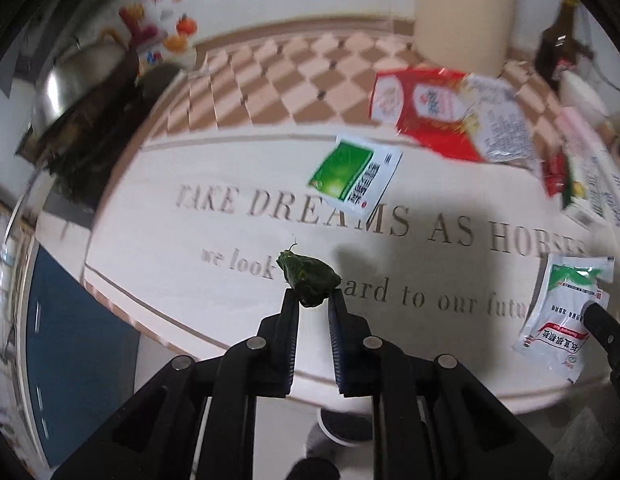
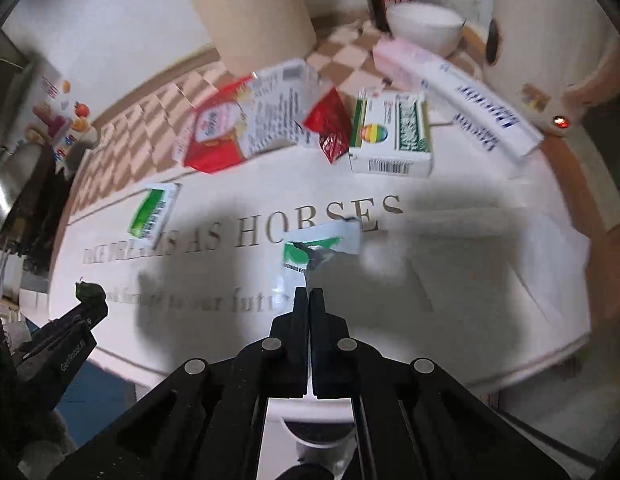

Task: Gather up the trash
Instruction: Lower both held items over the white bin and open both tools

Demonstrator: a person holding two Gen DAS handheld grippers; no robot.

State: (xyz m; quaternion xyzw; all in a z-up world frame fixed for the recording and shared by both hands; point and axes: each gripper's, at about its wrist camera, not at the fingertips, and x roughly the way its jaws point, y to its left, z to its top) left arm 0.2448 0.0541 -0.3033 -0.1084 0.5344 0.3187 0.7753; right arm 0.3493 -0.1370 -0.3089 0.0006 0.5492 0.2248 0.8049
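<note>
The left gripper (image 1: 313, 300) pinched a crumpled green scrap (image 1: 308, 276) above the desk (image 1: 190, 280). The right gripper (image 2: 309, 294) was clenched, seemingly on a torn sachet (image 2: 320, 248). Both grips should stay firm and level until over a bin.

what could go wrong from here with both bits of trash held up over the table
1. The left gripper pinches the crumpled green leaf only at its fingertips, so it may slip out.
2. The right gripper holds the torn white-and-green sachet by one edge; it could swing or spill any residue onto the table mat.
</note>
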